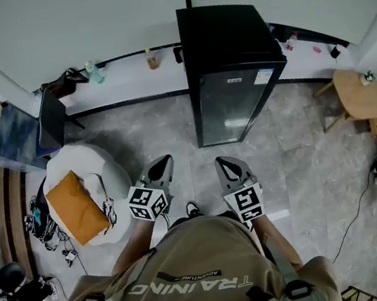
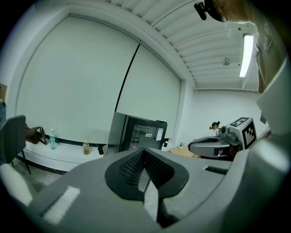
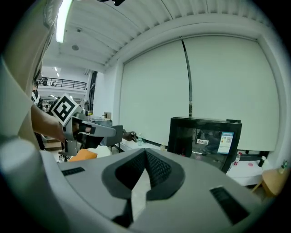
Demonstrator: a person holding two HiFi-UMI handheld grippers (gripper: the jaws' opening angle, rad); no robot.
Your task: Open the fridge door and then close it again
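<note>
A small black fridge (image 1: 229, 69) with a glass door (image 1: 231, 107) stands against the far wall, its door closed. It also shows ahead in the left gripper view as the fridge (image 2: 142, 133) and in the right gripper view as the fridge (image 3: 204, 139). My left gripper (image 1: 164, 163) and right gripper (image 1: 225, 165) hover side by side above the floor, a short way in front of the door, touching nothing. Both have their jaws pressed together and hold nothing: left gripper (image 2: 144, 157), right gripper (image 3: 145, 159).
A white beanbag with an orange cushion (image 1: 76, 205) lies at the left. A dark chair (image 1: 49, 119) stands behind it. Bottles (image 1: 94, 72) sit on the low ledge by the wall. A round wooden table (image 1: 360, 92) is to the fridge's right.
</note>
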